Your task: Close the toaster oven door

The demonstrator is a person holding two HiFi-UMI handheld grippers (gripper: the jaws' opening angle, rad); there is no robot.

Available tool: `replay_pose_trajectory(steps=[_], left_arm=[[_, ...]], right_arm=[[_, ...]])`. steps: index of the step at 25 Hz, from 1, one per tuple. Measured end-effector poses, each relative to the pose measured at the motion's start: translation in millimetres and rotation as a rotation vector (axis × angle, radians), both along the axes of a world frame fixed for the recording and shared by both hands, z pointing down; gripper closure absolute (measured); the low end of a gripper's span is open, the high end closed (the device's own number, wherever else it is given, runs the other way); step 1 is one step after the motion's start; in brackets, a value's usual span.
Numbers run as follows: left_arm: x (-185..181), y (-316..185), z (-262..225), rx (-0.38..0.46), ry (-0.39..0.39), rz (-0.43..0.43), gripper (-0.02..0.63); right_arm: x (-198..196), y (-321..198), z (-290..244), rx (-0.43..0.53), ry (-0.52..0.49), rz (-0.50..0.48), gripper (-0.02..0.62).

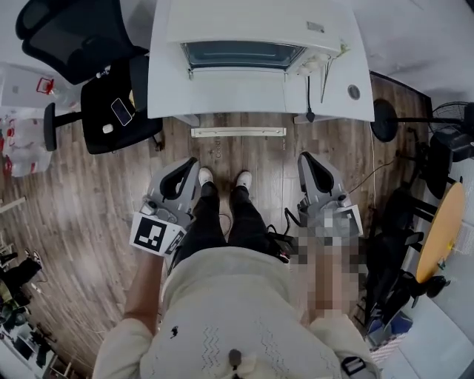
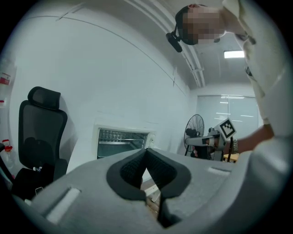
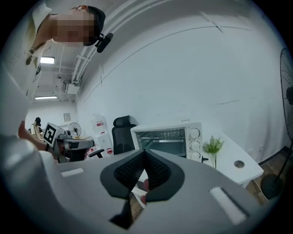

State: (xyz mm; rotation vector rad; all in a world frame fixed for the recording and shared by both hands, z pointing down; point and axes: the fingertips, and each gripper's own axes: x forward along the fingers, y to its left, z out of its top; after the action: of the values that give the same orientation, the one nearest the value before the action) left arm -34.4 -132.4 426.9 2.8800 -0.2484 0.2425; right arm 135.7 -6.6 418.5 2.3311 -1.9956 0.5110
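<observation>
You are standing in front of a white table (image 1: 222,92) with a white box-shaped toaster oven (image 1: 252,22) on it. The oven is at the back of the table, close to the wall. Its door is open, and from the right gripper view you can see the wire rack inside. Three round knobs (image 3: 195,145) sit on its right side, and a small green plant (image 3: 213,147) stands just beside it.

Your left gripper (image 1: 192,163) is down low by your left leg. Its two grey jaws are pressed together with nothing between them. Your right gripper (image 1: 305,158) is low by your right leg, and its jaws are squeezed together too, holding nothing. Both point toward the table and are well apart from the oven.

A black office chair (image 1: 81,44) stands to the left of the table.
</observation>
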Motion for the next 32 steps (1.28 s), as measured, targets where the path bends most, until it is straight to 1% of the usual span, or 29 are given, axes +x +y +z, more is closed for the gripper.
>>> replay_pose_trajectory(steps=[2,4,7,10,15,20,24,25,26,27,29,31,32], left_arm=[[-1,1,14,-0.011,-0.029,-0.025,0.603],[-1,-2,28,-0.003,-0.057,-0.045,0.603],[-3,-3,48,0.002,-0.099,-0.055,0.603],[-5,-4,68,0.0,-0.138,-0.066,0.603],[0,-8,104,0.036,-0.206,-0.076,0.602],[0,-12,140,0.036,-0.264,-0.095,0.601],[0,-16,167,0.075,-0.314,-0.1,0.6],[0,-18,174,0.078,-0.328,-0.102,0.594],[-1,-20,181,0.077,-0.342,-0.103,0.562],[-2,-22,187,0.075,-0.356,-0.104,0.551],[-2,-26,200,0.081,-0.386,-0.105,0.548],[-1,-27,212,0.105,-0.423,-0.095,0.534],[0,-28,218,0.125,-0.444,-0.087,0.533]], right_arm=[[2,0,18,-0.025,-0.022,-0.012,0.586],[4,-1,34,-0.046,-0.033,-0.021,0.586],[2,1,57,-0.082,-0.05,-0.029,0.586],[3,5,78,-0.113,-0.064,-0.021,0.586],[9,11,112,-0.166,-0.067,-0.008,0.586],[17,15,151,-0.227,-0.062,0.011,0.586],[13,13,183,-0.272,-0.07,-0.036,0.586],[12,12,191,-0.289,-0.063,-0.045,0.585],[11,10,198,-0.308,-0.047,-0.054,0.584],[11,8,206,-0.327,-0.023,-0.062,0.583],[11,4,217,-0.362,0.03,-0.082,0.572],[12,1,227,-0.391,0.081,-0.105,0.528],[13,-1,231,-0.406,0.112,-0.116,0.526]])
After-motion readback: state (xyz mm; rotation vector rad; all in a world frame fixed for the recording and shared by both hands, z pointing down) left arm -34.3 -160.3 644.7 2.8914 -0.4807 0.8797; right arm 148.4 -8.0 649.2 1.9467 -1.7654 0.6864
